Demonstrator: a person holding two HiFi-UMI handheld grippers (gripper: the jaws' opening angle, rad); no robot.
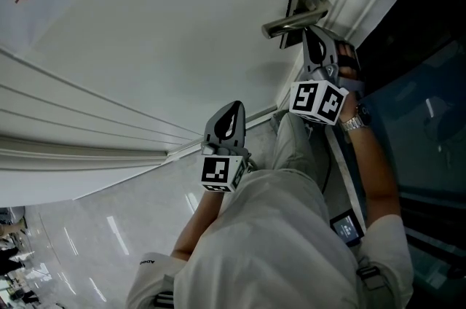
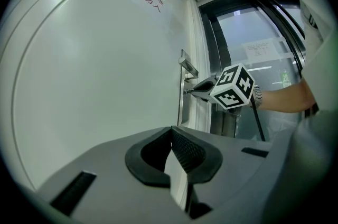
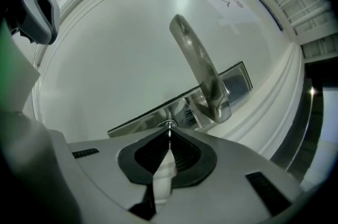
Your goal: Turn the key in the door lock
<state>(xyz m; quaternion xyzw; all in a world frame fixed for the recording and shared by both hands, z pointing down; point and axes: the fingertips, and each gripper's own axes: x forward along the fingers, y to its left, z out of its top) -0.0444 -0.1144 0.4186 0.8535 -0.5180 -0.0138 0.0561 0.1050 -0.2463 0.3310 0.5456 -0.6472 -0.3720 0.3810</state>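
**At the door lock: key being gripped, turn not yet made**

Against the white door (image 1: 145,45), the person is working at the steel lock plate (image 3: 153,120), just below the lever handle (image 3: 198,67). The right gripper (image 3: 169,133) is pointing level at the keyhole, its jaws drawn almost together and, as far as I can judge, pinching the thin head of the key (image 3: 169,127), which is sitting in the cylinder on that plate. The left gripper (image 2: 171,133) is hanging well back from the door, jaws fully together and holding nothing. Grasping looks to be the step in hand. The next move is calling for a roll of the right wrist about the key's own line, keeping the pinch firm and straight so the key is not slipping or bending.
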